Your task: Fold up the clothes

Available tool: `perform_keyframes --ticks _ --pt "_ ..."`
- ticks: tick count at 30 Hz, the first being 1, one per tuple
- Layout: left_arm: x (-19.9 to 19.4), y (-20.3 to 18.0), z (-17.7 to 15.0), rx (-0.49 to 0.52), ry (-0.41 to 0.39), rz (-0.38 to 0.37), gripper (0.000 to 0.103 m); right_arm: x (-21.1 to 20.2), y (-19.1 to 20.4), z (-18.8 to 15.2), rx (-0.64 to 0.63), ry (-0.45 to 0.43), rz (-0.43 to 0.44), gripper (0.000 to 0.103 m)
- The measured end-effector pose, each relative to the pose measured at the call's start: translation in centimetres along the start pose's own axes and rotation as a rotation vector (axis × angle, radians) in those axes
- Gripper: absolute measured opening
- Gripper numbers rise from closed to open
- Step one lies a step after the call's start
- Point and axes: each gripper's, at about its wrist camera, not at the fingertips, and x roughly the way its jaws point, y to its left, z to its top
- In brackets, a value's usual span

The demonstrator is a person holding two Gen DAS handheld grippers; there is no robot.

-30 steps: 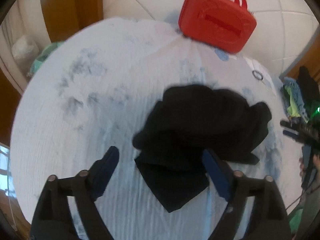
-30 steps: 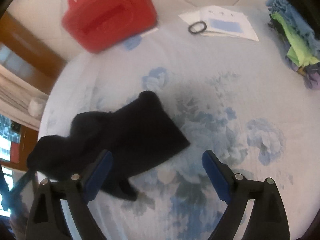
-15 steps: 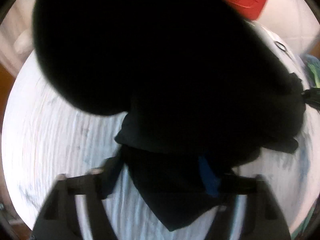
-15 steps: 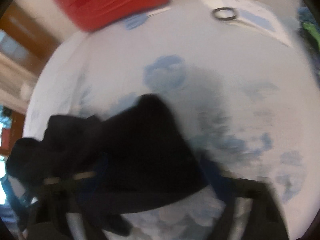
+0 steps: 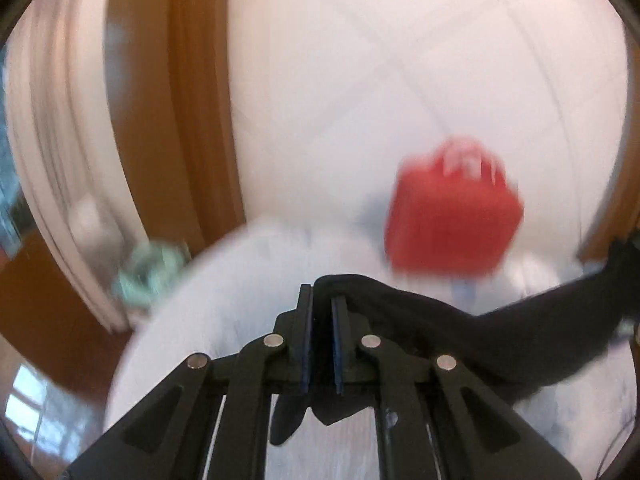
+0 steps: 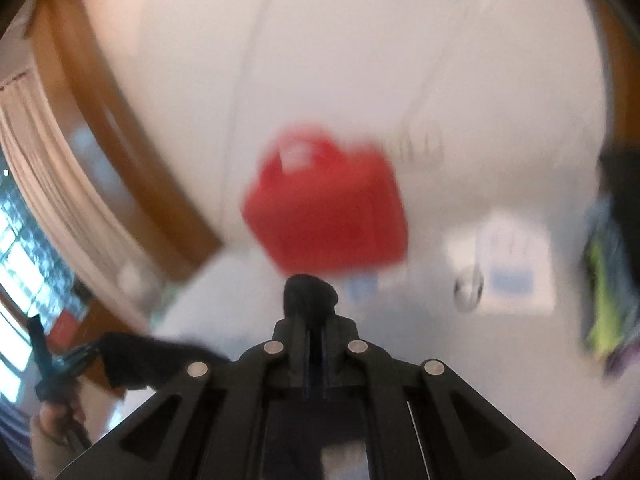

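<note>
Black garment [image 5: 472, 320] is off the bed, strung between the two grippers. In the left wrist view it runs from bottom centre out to the right edge of the frame as one dark band, with a short flap hanging below the fingers. In the right wrist view a bunched knob of it pokes up at centre, just above the fingertips, and another stretch trails off to the lower left.

Left gripper [image 5: 321, 304]: jaws clenched on the garment edge, fabric pinched in the narrow gap between the blue pads. Right gripper [image 6: 314, 322]: jaws also clamped down on the garment, cloth wadded between and above the fingers.

Lower left of the right wrist view: the person's left hand [image 6: 52, 432] on the other gripper's handle, dark cloth leading up to it.

Under everything, the pale floral bedspread [image 5: 248, 288] fills the lower middle of both views, heavily motion-blurred. Red bag [image 5: 452, 216] with handles sits at the far edge of the bed, right of centre in the left view, dead centre in the right view. White paper sheets [image 6: 516, 264] with a dark ring [image 6: 468, 288] just beside them sit right of the bag. Pile of green and blue clothes [image 6: 608, 280] at the right edge. White tiled wall [image 5: 400, 60] and wooden trim [image 5: 176, 120] fill the upper halves.
</note>
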Motion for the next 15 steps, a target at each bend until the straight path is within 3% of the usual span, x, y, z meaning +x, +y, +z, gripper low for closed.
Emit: perform_keyframes --ticks 2,4,7,10,15 --pt "-3.4 0.5 2.6 -0.012 -0.104 -0.012 0.008 -3.6 1.5 2.2 -0.017 -0.105 -0.018 0.004" --pt "-5.5 0.9 3.5 -0.003 -0.143 -0.023 0.008 -7.1 2.3 2.9 -0.017 -0.176 -0.021 0.004" --pt "-6.7 1.4 1.5 0.042 -0.121 -0.042 0.008 -11.6 1.8 2.0 -0.017 -0.22 -0.026 0.004" --pt "-5.6 1.9 -3.5 0.077 -0.02 -0.108 0.008 -13.7 0.4 -1.7 -0.001 -0.158 -0.038 0.004" --pt "-1.8 1.5 -15.1 0.101 0.313 -0.208 0.008 -14.4 -4.3 -11.0 0.139 0.03 -0.094 0.004"
